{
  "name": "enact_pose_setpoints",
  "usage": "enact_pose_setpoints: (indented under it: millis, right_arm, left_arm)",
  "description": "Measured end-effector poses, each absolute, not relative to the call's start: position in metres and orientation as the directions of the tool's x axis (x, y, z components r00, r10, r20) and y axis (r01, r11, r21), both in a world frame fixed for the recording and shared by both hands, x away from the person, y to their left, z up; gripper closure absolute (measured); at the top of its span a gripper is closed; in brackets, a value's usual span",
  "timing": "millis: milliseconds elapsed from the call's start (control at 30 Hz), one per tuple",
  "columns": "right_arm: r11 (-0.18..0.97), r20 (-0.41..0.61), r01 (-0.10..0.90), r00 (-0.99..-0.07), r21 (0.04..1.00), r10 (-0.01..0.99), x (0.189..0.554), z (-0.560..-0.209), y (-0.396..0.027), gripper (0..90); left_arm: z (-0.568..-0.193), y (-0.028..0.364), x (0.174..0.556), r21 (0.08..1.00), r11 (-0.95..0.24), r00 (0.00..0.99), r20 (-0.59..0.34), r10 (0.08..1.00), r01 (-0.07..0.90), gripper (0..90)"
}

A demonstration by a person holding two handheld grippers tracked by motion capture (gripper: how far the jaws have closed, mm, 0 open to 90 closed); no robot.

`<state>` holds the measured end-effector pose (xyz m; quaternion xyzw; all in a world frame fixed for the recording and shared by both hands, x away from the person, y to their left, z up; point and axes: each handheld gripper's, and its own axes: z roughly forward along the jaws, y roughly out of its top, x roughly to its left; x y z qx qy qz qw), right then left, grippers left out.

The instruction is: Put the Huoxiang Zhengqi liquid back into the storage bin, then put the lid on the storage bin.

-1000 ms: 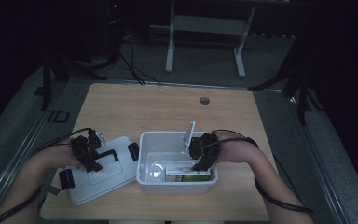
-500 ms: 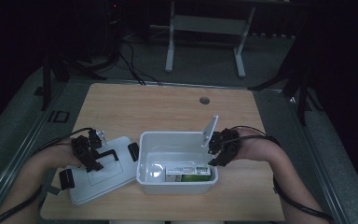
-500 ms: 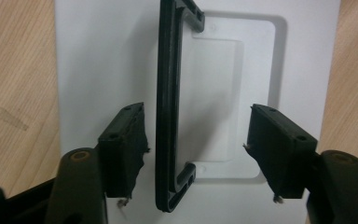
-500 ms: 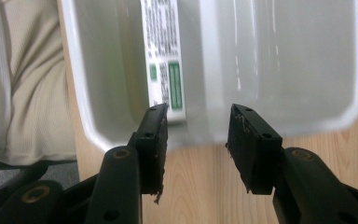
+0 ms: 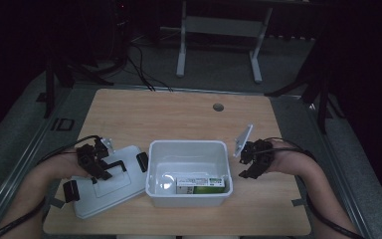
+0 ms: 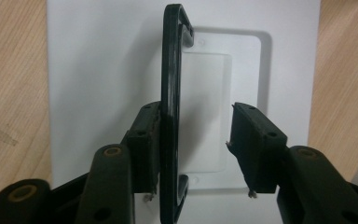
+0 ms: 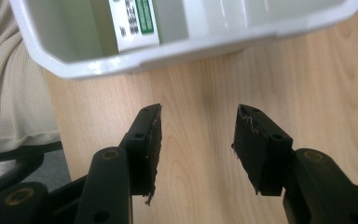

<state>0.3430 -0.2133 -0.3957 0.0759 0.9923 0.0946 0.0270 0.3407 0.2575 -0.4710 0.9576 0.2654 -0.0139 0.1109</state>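
Right claw, jaws empty and just widening, is clearing the bin; left claw is closing around the lid handle, lid still off.

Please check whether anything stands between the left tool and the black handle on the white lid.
Nothing visible does. The black handle already stands between the jaws of the left tool, which have just been closing. One jaw lies against the handle and the other is apart from it, with only the white lid beneath.
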Motion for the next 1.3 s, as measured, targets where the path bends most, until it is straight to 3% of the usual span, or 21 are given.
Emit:
enact_pose_setpoints:
  millis: [300, 700, 1300]
  right_arm:
    - [0.969, -0.014, 0.192, -0.98, 0.153, 0.197, 0.348, -0.422, -0.225, 44.6]
    - [0.957, 0.006, 0.253, -0.967, 0.143, 0.255, 0.357, -0.45, -0.235, 22.1]
    - [0.958, -0.021, 0.268, -0.962, 0.099, 0.271, 0.361, -0.464, -0.245, 18.9]
  left_arm:
    - [-0.476, 0.255, 0.34, 0.179, -0.85, 0.868, -0.078, 0.49, 0.496, 66.4]
    - [-0.48, 0.252, 0.341, 0.165, -0.866, 0.881, -0.083, 0.465, 0.473, 81.4]
    - [-0.461, 0.263, 0.336, 0.188, -0.863, 0.883, -0.068, 0.464, 0.468, 83.9]
